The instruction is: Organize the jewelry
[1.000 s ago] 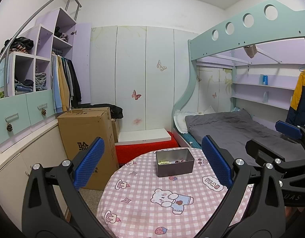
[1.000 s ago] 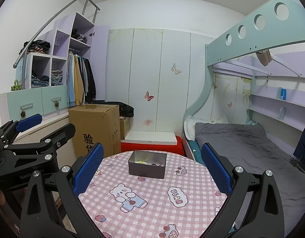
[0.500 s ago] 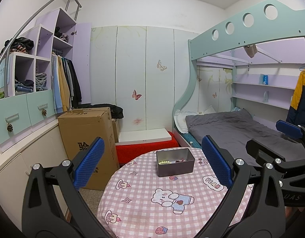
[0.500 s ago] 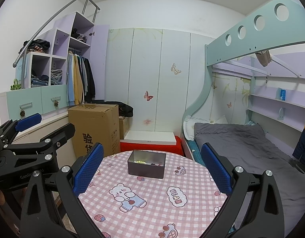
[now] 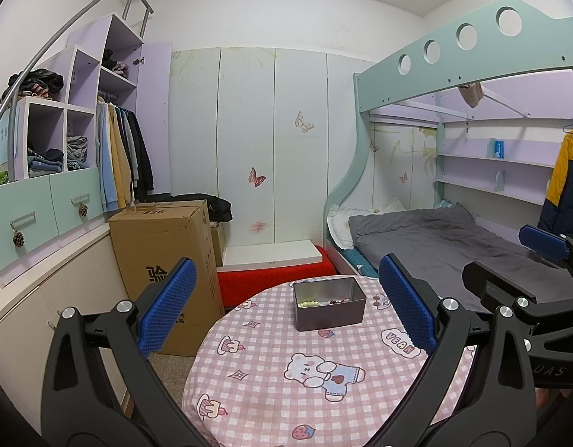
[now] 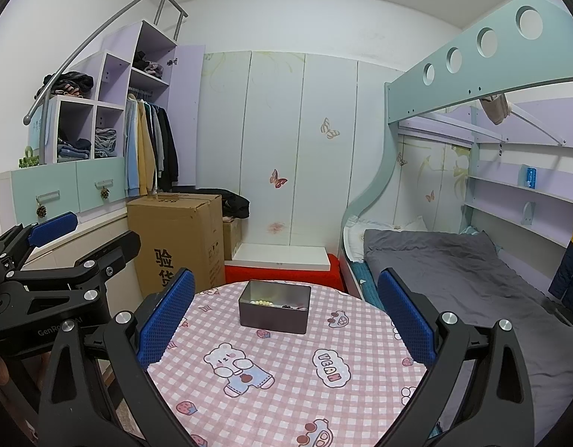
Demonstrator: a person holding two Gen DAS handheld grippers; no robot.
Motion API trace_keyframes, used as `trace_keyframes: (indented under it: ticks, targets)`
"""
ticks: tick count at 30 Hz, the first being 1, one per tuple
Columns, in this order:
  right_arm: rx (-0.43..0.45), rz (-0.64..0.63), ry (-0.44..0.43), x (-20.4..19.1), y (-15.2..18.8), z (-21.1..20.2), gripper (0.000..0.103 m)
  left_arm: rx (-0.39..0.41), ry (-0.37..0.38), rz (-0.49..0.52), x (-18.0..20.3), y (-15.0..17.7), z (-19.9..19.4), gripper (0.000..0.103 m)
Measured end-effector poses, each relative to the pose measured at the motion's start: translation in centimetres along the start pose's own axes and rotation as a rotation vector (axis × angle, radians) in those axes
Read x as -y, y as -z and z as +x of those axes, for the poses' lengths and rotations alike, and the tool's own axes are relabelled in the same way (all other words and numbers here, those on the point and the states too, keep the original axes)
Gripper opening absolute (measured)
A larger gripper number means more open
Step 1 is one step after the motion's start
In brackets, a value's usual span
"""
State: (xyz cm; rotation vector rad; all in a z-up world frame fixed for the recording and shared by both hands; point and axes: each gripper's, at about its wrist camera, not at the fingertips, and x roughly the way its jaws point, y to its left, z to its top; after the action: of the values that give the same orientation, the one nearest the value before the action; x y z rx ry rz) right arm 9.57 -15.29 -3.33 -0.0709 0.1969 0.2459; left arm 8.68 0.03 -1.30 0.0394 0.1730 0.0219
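A grey metal tin (image 5: 329,307) stands open at the far side of a round table with a pink checked cloth (image 5: 271,376). Pale beads (image 5: 309,303) and small dark jewelry pieces (image 5: 336,301) lie inside it. The tin also shows in the right wrist view (image 6: 274,311), with the beads (image 6: 261,302). My left gripper (image 5: 286,313) is open and empty, held above the near part of the table. My right gripper (image 6: 282,316) is open and empty beside it. Each gripper shows at the edge of the other's view.
A tall cardboard box (image 5: 167,260) stands on the floor left of the table. A bunk bed with a grey mattress (image 5: 435,238) is to the right. A red low step with a white board (image 5: 275,272) lies behind the table. Wardrobe shelves fill the left wall.
Both views have shifted only slightly; the tin sits a touch further left in the right wrist view. Both grippers stay open.
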Motion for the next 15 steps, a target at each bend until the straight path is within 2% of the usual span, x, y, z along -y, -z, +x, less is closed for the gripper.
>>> trace_keyframes:
  ticks: [15]
  targets:
    - [-0.002, -0.002, 0.002, 0.16, 0.09, -0.03, 0.095, -0.002, 0.0, 0.001, -0.06, 0.1, -0.01, 0.096]
